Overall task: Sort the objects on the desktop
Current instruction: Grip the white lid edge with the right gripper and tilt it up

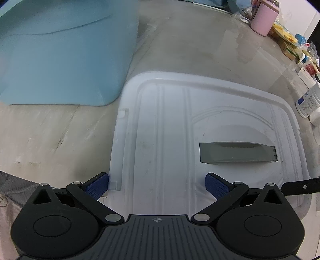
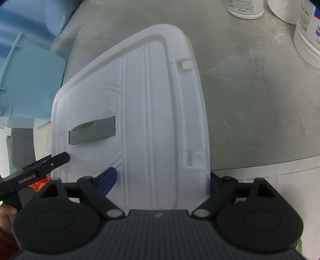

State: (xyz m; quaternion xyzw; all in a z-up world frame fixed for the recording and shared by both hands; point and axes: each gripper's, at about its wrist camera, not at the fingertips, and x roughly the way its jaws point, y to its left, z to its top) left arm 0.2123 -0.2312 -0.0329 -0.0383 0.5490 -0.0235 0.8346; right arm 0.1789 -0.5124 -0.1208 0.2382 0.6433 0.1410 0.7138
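Note:
A big white plastic lid with a grey recessed handle lies flat on the grey tabletop. My left gripper is open over its near left corner. Its left pad is at the lid's side edge, and the right pad hovers over the lid's top. In the right wrist view the same lid runs in between the jaws of my right gripper, which is open. There the left pad is over the lid, and the right one is mostly hidden past its rim.
A light blue tub stands at the back left. A pink tumbler and packets crowd the far right, with white bottles close to the lid. In the right wrist view the bottles stand ahead and the table edge is near.

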